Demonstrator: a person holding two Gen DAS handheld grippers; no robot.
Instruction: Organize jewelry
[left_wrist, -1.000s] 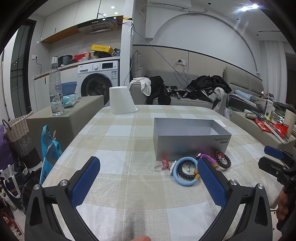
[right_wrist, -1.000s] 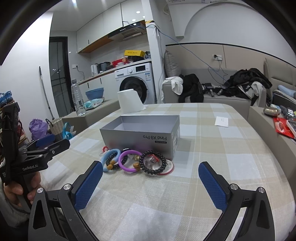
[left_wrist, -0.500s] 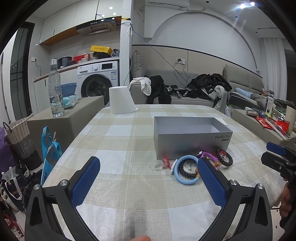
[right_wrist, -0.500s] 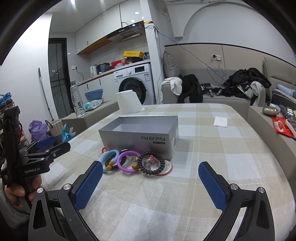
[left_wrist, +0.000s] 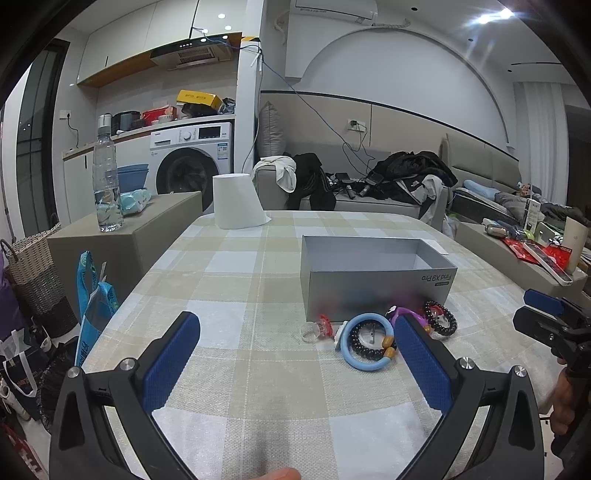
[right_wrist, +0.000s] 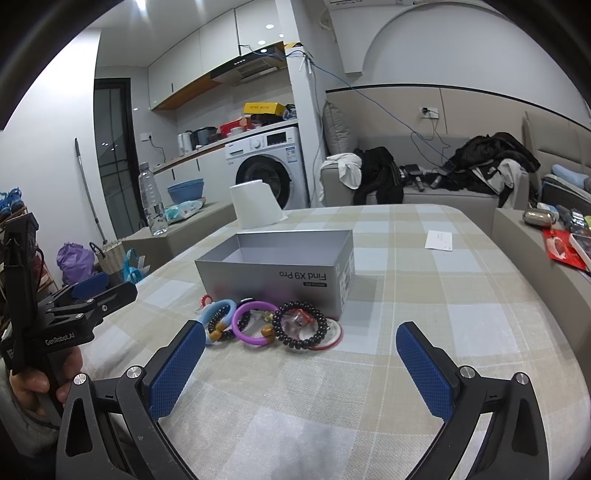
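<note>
While both grippers hang above the checked table (right_wrist: 461, 317), neither grips anything: the left gripper (left_wrist: 297, 354) has its blue pads spread wide, and the right gripper (right_wrist: 301, 360) is released the same way. In the right wrist view, the jewelry lies in a cluster at 12 o'clock, just ahead of the pads and against the near wall of the open grey box (right_wrist: 280, 273): a blue ring (right_wrist: 218, 314), a purple ring (right_wrist: 253, 321), a dark bead bracelet (right_wrist: 299, 325) and a red-rimmed hoop (right_wrist: 332, 338), all touching or overlapping. In the left wrist view the cluster sits at 1 o'clock, the purple ring partly hidden behind the right pad. A paper roll (left_wrist: 238, 201) stands at 11 o'clock, at the table's far edge.
</note>
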